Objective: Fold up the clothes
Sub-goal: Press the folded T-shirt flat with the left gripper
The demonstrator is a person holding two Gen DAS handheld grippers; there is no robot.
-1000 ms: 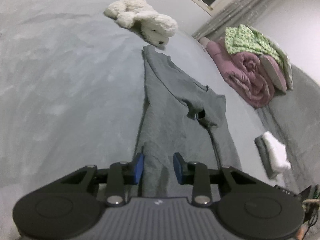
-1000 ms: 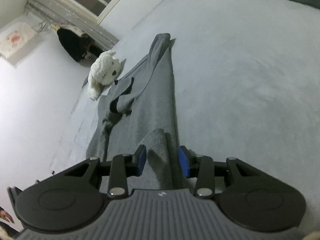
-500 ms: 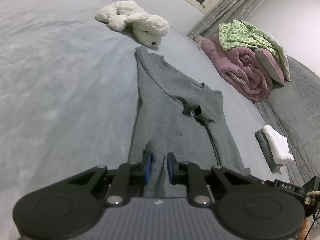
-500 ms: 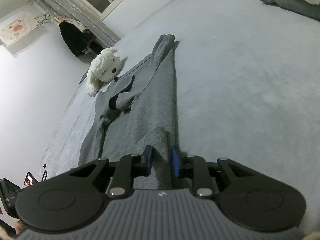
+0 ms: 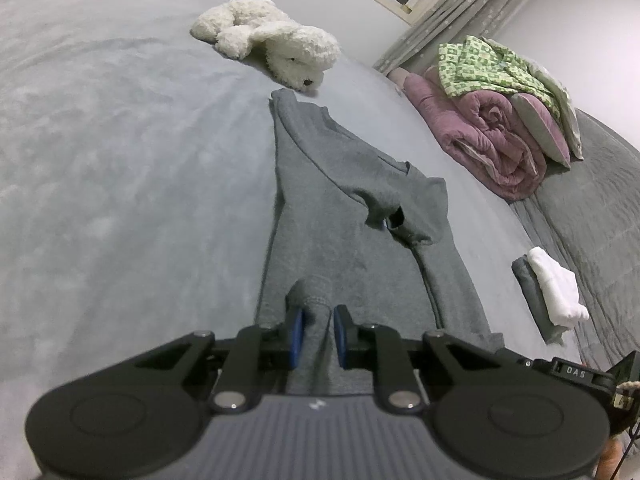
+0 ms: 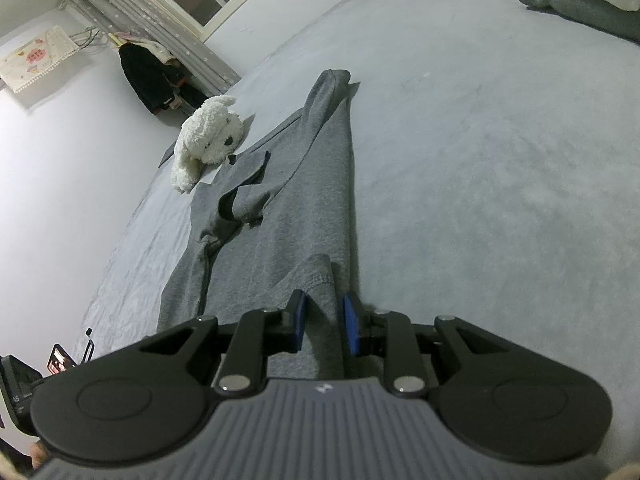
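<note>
Grippers: left gripper (image 5: pixel 317 330) clamped on grey garment (image 5: pixel 344 216) hem; right gripper (image 6: pixel 323 322) likewise.

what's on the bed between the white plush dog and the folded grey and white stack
In the left wrist view, the long grey knit garment lies between the white plush dog and the folded stack; otherwise bare grey bedcover.

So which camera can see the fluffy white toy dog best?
The left wrist view. There the toy dog lies big and whole, stretched out just past the far end of the grey garment. In the right wrist view the toy dog is smaller, off to the left, seen mostly head-on.
</note>
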